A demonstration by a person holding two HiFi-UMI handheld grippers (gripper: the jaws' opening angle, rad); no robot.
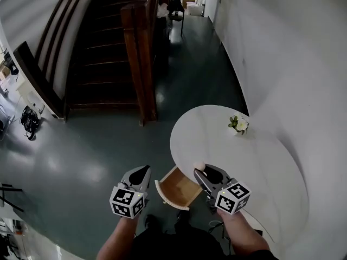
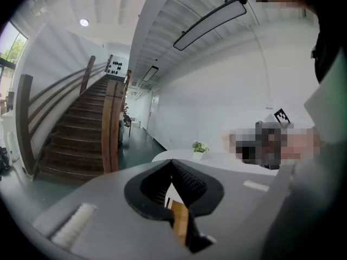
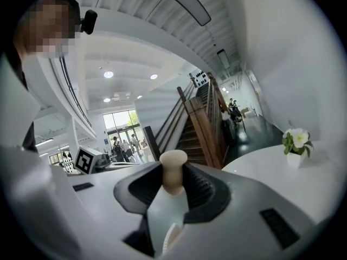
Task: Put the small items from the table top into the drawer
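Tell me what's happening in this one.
A person stands at a round white table with a gripper in each hand. The right gripper is closed on a small cream peg-shaped piece, held at the table edge just beside the open wooden drawer, not yet over it. The left gripper is shut and empty, off to the drawer's other side. A small potted flower sits farther back on the table.

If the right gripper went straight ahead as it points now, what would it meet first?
Probably the wooden stair railing across the floor; nothing nearer shows beyond the cream peg in its jaws, though depth is unclear.
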